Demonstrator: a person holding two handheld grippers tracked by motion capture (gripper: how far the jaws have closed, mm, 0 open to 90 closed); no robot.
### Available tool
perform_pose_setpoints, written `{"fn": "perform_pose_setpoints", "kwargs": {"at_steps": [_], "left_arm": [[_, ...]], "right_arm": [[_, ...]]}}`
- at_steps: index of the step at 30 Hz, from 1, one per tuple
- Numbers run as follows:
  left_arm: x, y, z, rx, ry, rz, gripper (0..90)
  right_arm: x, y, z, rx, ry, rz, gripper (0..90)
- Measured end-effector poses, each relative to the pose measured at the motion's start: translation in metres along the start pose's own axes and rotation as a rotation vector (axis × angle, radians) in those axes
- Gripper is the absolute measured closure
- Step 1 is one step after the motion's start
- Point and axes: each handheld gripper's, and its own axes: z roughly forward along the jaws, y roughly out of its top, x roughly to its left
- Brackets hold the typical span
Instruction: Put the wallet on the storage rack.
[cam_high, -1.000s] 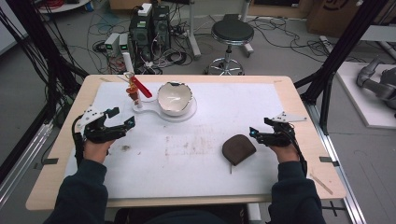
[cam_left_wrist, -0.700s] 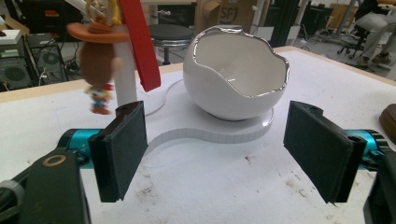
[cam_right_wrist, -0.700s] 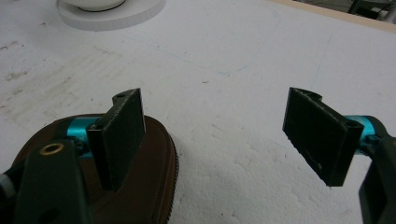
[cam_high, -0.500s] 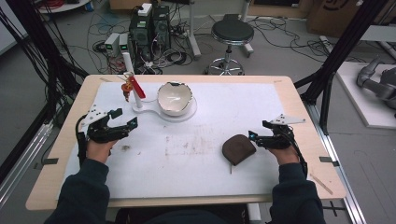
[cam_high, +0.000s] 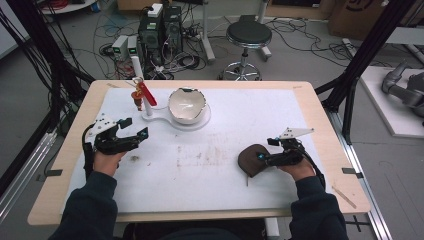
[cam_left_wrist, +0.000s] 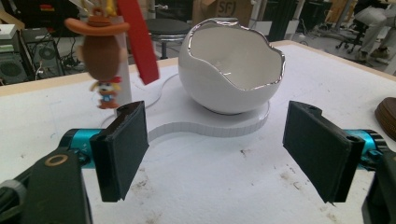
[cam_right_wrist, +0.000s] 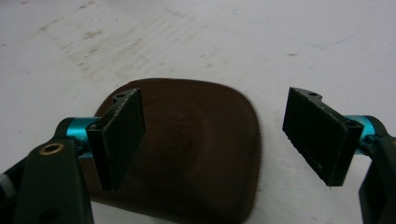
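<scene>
A white cracked-egg bowl (cam_high: 187, 105) sits on a flat white base (cam_high: 161, 121) at the back of the table. Beside it a white post carries a red tag (cam_high: 148, 93) and a small hanging cowboy figurine (cam_high: 136, 97). My left gripper (cam_high: 136, 128) is open, low over the mat, and faces the bowl (cam_left_wrist: 231, 70) and the figurine (cam_left_wrist: 100, 56); nothing is between its pads (cam_left_wrist: 121, 156). A brown domed piece (cam_high: 251, 160) lies at the front right. My right gripper (cam_high: 265, 150) is open, its jaws standing either side of the brown piece (cam_right_wrist: 196, 144).
The white mat (cam_high: 210, 165) shows smudges in its middle. A thin stick (cam_high: 247, 180) lies by the brown piece. The wooden table edge (cam_high: 330, 145) runs close to the right hand. Behind the table stand a stool (cam_high: 248, 35) and electronics with cables (cam_high: 160, 30).
My right gripper has come down and leftwards, closing in on the brown piece. The left gripper has crept slightly towards the bowl.
</scene>
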Motion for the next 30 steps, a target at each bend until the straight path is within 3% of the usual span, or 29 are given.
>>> {"fn": "perform_pose_setpoints", "kwargs": {"at_steps": [2,4,11,13,16,21,27,30], "left_arm": [[-0.001,0.000,0.002,0.002,-0.007,0.001,22.2],[-0.001,0.000,0.004,0.011,-0.012,0.004,22.2],[-0.001,-0.001,0.004,0.013,-0.014,0.000,22.2],[-0.001,0.000,0.004,0.014,-0.017,0.002,22.2],[-0.003,-0.001,0.005,0.017,-0.017,-0.005,22.2],[-0.006,0.000,0.009,0.024,-0.027,0.005,22.4],[-0.008,0.000,0.011,0.032,-0.031,0.004,22.6],[-0.008,-0.001,0.012,0.031,-0.032,0.000,22.6]], "right_arm": [[0.003,-0.002,0.008,0.040,0.023,-0.007,20.8],[0.004,-0.003,0.013,0.071,0.013,-0.017,20.1],[0.001,-0.003,0.013,0.089,0.006,-0.029,18.8],[-0.001,-0.003,0.014,0.100,0.016,0.004,19.3],[-0.004,-0.005,0.015,0.122,0.051,0.105,22.5],[0.002,-0.002,0.021,0.106,0.038,0.110,24.4],[0.019,0.010,0.037,0.086,-0.026,0.095,26.5],[0.019,0.011,0.038,0.080,-0.026,0.096,27.4]]}}
